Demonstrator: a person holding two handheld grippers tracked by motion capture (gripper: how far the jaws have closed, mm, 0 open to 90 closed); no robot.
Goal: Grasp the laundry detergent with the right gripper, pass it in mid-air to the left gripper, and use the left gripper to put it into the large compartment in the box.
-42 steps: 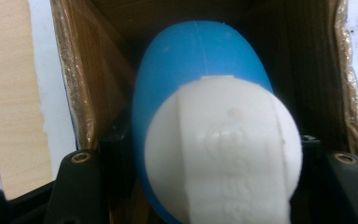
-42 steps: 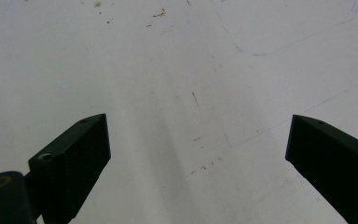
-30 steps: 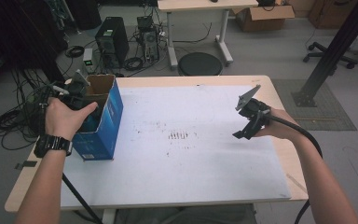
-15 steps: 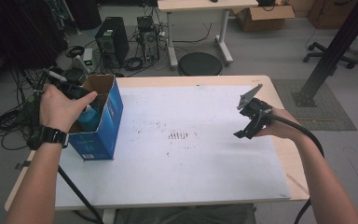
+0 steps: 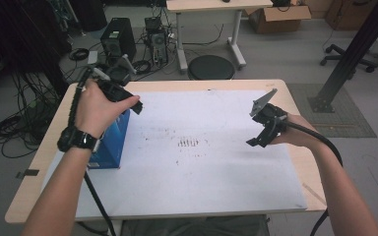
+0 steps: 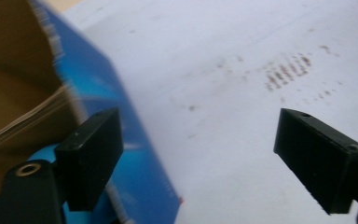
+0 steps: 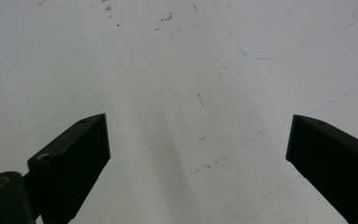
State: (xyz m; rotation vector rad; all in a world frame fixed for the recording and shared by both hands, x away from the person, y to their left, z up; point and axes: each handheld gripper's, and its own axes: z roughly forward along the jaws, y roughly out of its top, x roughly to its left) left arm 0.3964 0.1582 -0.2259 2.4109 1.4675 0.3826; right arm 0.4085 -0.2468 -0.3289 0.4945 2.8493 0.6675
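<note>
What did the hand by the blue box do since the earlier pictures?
The left gripper came up out of the blue box and swung toward the white sheet. Its jaws have just been opening, and nothing is between them. The box stayed in its place on the table's left side. The right gripper stayed where it was over the sheet, open and empty.

Glossy cardboard box (image 5: 112, 142) (matt paper sheet (image 5: 216, 172))
</note>
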